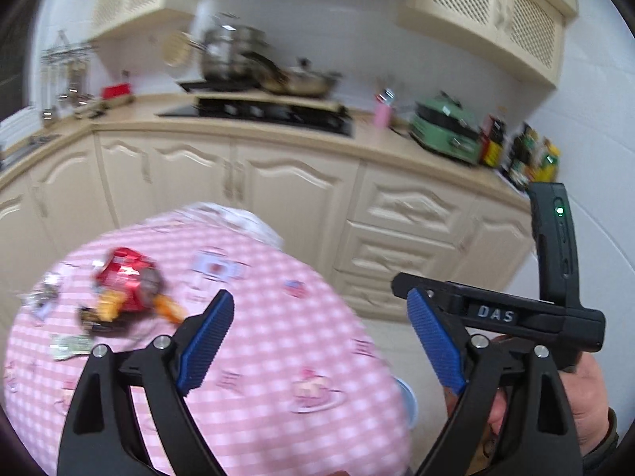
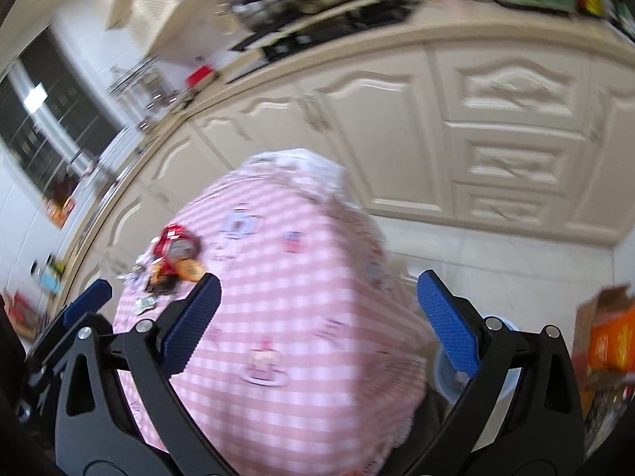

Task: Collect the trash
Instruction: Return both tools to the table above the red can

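Left wrist view — left gripper [image 1: 319,341]: standing wide apart, pinching nothing, hanging over the near edge of the table [image 1: 278,357] with its pink checked cloth.
Left wrist view — trash: lying in a loose cluster at the far left of the cloth; a crumpled red wrapper [image 1: 127,279], orange scraps [image 1: 168,307] just beside it, a flat pale wrapper [image 1: 71,347] nearer the edge. Blurred, so smaller bits not being told apart.
Left wrist view — right gripper [image 1: 496,313]: showing side-on at the right, a hand [image 1: 591,392] wrapped round its grip.
Right wrist view — right gripper [image 2: 317,321]: fingers spread, nothing between them, pointing down across the cloth.
Right wrist view — trash: same red wrapper [image 2: 174,240] and scraps, well left of the fingers.
Step in hand: judging by this, only approaching — nothing picked up yet.
Next move: calling for swinging one gripper left over the cluster, lowering, then closing on the red wrapper.
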